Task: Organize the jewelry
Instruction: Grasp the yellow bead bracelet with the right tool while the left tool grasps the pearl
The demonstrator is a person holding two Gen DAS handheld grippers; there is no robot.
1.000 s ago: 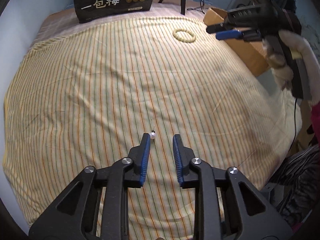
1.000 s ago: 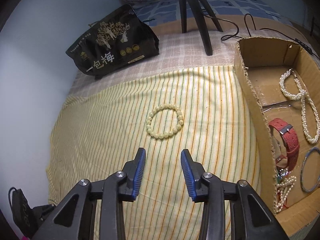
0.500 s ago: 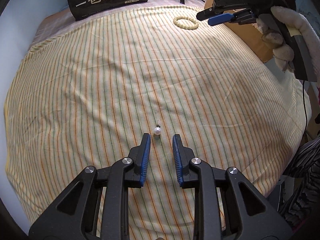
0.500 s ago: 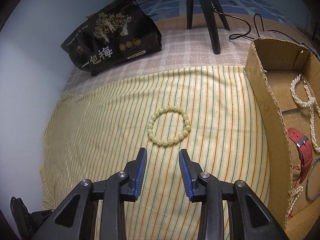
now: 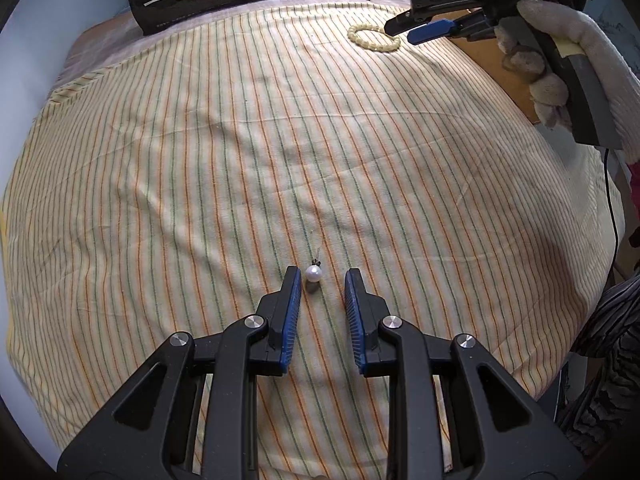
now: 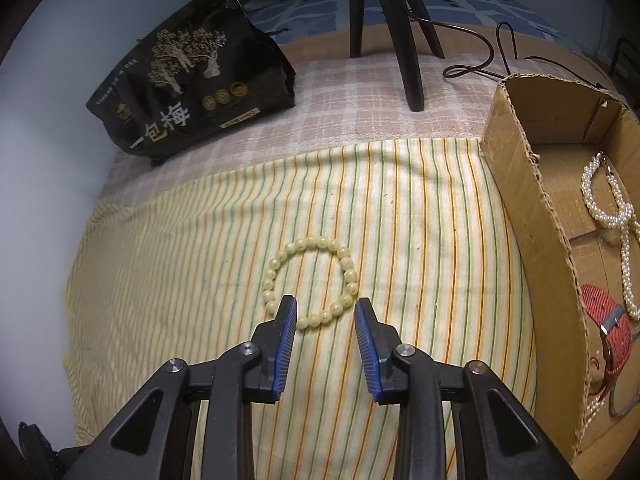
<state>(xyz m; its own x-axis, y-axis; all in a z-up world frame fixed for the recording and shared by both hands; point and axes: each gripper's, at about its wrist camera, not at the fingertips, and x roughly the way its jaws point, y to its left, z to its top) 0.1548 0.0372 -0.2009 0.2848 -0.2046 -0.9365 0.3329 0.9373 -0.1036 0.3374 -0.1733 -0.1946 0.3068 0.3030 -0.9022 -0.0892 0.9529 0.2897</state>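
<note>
A small pearl earring (image 5: 313,273) with a thin pin lies on the striped yellow cloth (image 5: 240,160). My left gripper (image 5: 319,276) is open, its tips on either side of the pearl, nearer the left finger. A pale yellow bead bracelet (image 6: 310,284) lies flat on the cloth; it also shows in the left wrist view (image 5: 373,38). My right gripper (image 6: 325,304) is open and empty, its tips over the bracelet's near edge. A cardboard box (image 6: 532,216) at the right holds pearl strands (image 6: 612,208), a red strap (image 6: 608,320) and a metal bangle.
A black snack bag (image 6: 192,80) stands at the back of the table. Black tripod legs (image 6: 408,40) and a cable (image 6: 480,64) are behind the cloth. The cloth's edge drops off at left and front.
My left gripper has moved forward so the pearl earring now sits between its tips. My right gripper has moved forward and down over the bead bracelet's near edge.
</note>
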